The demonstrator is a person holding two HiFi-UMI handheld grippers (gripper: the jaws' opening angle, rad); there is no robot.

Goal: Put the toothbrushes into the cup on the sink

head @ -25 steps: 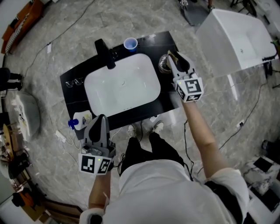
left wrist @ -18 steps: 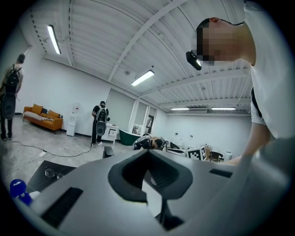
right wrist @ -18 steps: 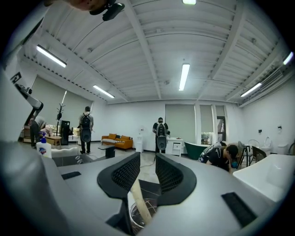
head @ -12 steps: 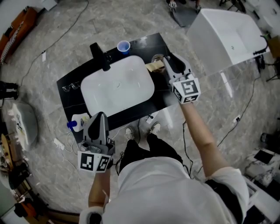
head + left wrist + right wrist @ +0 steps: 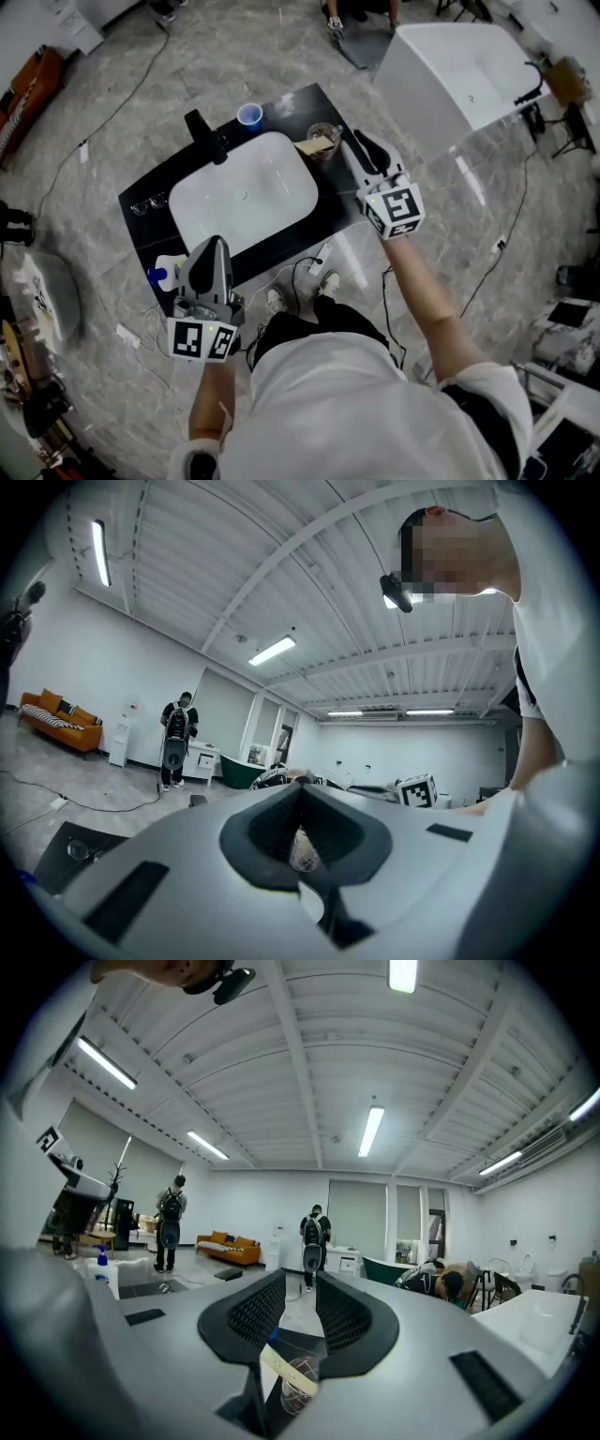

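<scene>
- Left gripper point(image 5: 213, 246): jaws closed, empty, at the worktop's point(image 5: 336, 199) lower-left edge.
- Tan toothbrush pack point(image 5: 312, 145) lies across the glass cup point(image 5: 329, 131), long axis left-right, beside the basin's point(image 5: 244, 192) upper-right rim.
- Right gripper point(image 5: 351, 141): jaws slightly apart, empty, just right of it.

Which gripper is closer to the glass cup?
Right. The right gripper sits just beside the glass cup; the left gripper hangs far off across the sink.

Clear cup point(image 5: 325, 134) upright; tan toothbrush pack point(image 5: 312, 145) tilted against its rim.
</scene>
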